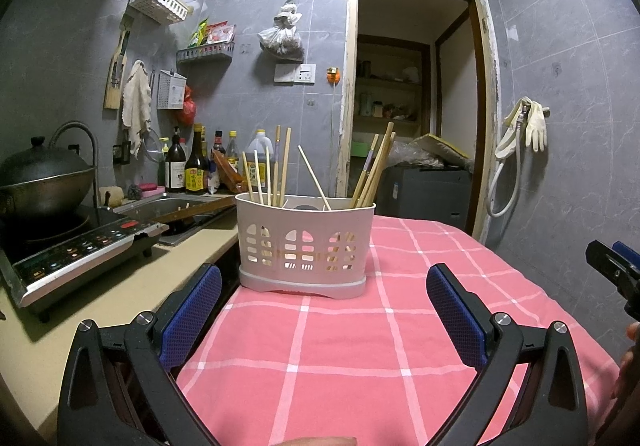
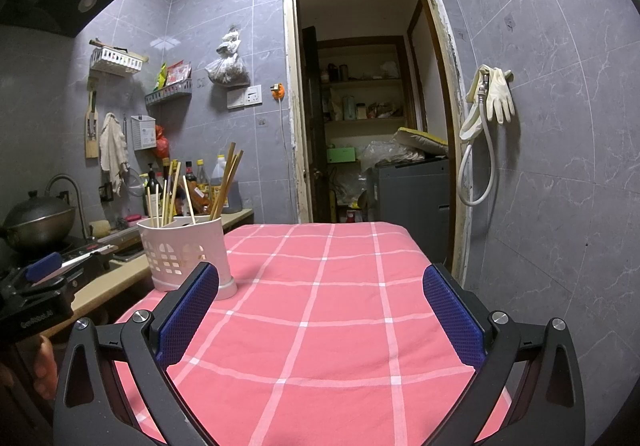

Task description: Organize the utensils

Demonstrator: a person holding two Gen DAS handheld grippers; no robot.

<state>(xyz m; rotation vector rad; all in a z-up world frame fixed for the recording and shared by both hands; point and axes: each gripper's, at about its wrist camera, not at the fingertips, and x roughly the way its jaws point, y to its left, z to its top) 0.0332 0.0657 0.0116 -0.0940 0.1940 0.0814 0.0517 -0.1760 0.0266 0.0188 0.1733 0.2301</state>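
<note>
A white slotted utensil holder (image 1: 306, 246) stands on the pink checked tablecloth (image 1: 320, 346) near its far left edge. Several wooden chopsticks (image 1: 280, 169) stand in its left, middle and right compartments. My left gripper (image 1: 324, 298) is open and empty, hovering over the cloth just in front of the holder. My right gripper (image 2: 320, 302) is open and empty over the middle of the tablecloth (image 2: 340, 306), with the holder (image 2: 184, 250) and its chopsticks (image 2: 228, 181) to its front left. The left gripper shows at the left edge of the right wrist view (image 2: 44, 270).
A beige counter (image 1: 120, 286) on the left holds an induction cooker (image 1: 80, 250) with a wok (image 1: 40, 181), a sink (image 1: 180, 209) and sauce bottles (image 1: 196, 165). Behind the table is an open doorway (image 2: 368, 105). Gloves and a hose (image 2: 488, 101) hang on the right wall.
</note>
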